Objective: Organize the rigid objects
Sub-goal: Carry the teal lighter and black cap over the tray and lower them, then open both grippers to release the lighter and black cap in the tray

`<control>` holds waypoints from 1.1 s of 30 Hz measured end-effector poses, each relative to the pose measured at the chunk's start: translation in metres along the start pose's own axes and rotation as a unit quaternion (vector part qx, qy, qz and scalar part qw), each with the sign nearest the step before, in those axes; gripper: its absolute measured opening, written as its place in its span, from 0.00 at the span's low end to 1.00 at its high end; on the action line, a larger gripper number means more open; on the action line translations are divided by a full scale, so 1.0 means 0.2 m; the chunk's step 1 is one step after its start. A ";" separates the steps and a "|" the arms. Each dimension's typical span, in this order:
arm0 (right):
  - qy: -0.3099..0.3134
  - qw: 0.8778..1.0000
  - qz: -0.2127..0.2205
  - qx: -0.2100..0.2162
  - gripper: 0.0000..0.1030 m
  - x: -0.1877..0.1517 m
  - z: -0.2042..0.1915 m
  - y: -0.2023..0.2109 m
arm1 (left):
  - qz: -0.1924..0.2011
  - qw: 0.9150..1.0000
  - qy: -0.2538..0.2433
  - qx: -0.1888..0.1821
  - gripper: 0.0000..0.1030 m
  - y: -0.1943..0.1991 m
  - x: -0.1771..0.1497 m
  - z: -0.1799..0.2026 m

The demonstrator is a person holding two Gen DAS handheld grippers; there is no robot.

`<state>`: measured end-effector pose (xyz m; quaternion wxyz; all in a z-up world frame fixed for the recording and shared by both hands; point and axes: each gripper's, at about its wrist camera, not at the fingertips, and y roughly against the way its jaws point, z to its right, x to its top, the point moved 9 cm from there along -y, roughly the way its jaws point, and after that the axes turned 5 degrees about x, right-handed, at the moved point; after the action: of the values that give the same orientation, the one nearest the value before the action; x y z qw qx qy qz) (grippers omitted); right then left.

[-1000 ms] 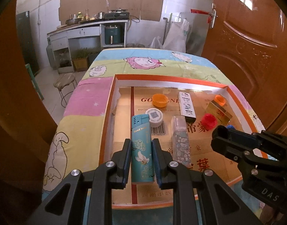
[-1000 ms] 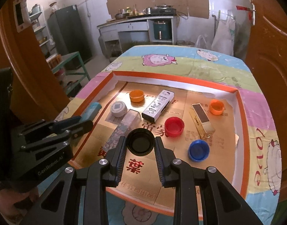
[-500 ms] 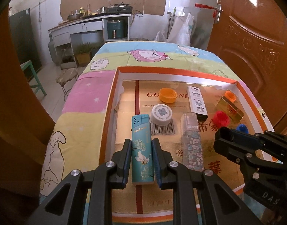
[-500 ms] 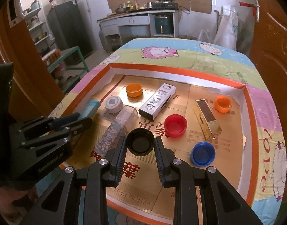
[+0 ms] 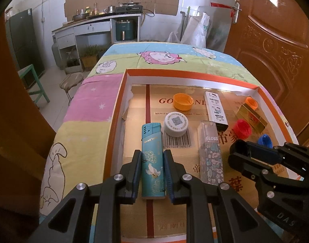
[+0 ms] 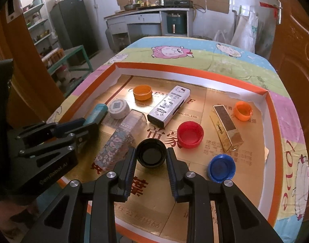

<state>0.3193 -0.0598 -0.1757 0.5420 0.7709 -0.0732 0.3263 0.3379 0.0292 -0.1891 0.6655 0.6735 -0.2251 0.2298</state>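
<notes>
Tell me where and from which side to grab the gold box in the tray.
Grip the gold box across its two long sides near mid-length, coming down from above. It lies flat on the tray, long and narrow, its short width probably fitting the jaws. The orange cap sits near its far end, so stay mid-body.

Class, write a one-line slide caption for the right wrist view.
Right gripper holds a black cap over an orange-rimmed tray of caps and boxes.

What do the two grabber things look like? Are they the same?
Yes, they match. The left gripper and right gripper are matte black, with angular frames, triangular cut-outs and round silver bolts. Their fingers carry ribbed dark-blue pads. White lettering marks the bodies. No cables or sleeves show.
</notes>
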 end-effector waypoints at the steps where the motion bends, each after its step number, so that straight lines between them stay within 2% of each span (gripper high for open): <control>1: 0.001 1.000 -0.001 -0.002 0.30 0.00 0.00 0.00 | 0.001 1.000 -0.001 0.001 0.22 0.00 0.00 0.00; 19: 0.015 1.000 -0.001 -0.026 0.31 -0.02 0.02 -0.04 | 0.013 1.000 -0.020 0.019 0.23 -0.02 0.01 0.02; 22: 0.015 1.000 0.000 -0.023 0.39 -0.02 0.01 -0.04 | 0.014 1.000 -0.020 0.016 0.30 -0.01 0.01 0.02; 24: 0.014 1.000 0.000 -0.022 0.42 -0.02 0.01 -0.04 | 0.017 1.000 -0.021 0.014 0.42 0.00 0.01 0.03; 29: 0.009 1.000 0.002 -0.019 0.44 -0.02 0.02 -0.02 | 0.019 1.000 -0.010 0.001 0.44 0.00 0.02 0.03; 33: 0.007 1.000 0.002 -0.017 0.44 -0.02 0.02 -0.02 | 0.029 1.000 -0.005 0.007 0.47 0.02 0.04 0.01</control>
<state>0.3195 -0.0623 -0.1815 0.5553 0.7589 -0.0763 0.3315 0.3411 0.0268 -0.1807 0.6526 0.6727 -0.2463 0.2470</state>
